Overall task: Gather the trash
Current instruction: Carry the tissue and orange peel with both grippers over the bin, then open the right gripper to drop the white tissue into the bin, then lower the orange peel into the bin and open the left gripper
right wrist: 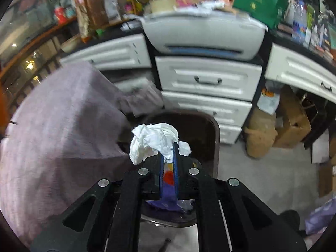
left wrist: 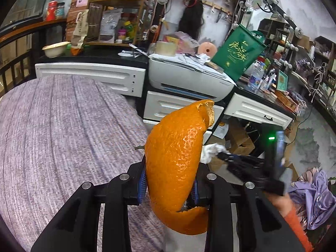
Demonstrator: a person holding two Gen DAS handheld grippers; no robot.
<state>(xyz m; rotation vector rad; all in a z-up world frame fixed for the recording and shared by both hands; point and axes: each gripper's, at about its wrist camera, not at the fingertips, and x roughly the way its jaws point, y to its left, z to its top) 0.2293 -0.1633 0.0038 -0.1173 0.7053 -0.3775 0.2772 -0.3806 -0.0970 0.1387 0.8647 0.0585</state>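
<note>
Presently, left to right. Purple-grey woven cover (left wrist: 63, 126): spread over a broad surface at left in both views. Left gripper (left wrist: 169, 187): fingers (left wrist: 141, 185) pinching a large orange peel (left wrist: 176, 157), which stands upright between the blue pads, torn edge uppermost. Right gripper (right wrist: 169, 157): fingers (right wrist: 176, 161) pressed together on a crumpled white tissue (right wrist: 154, 141), which bulges above and left of the tips. Dark bin (right wrist: 206, 130): directly beyond and below the tissue, on the floor before the white drawers (right wrist: 208, 77). Grey printer (left wrist: 189, 77): on the black tabletop (left wrist: 94, 55). Green bag (left wrist: 239, 50): leaning just right of the printer.
</note>
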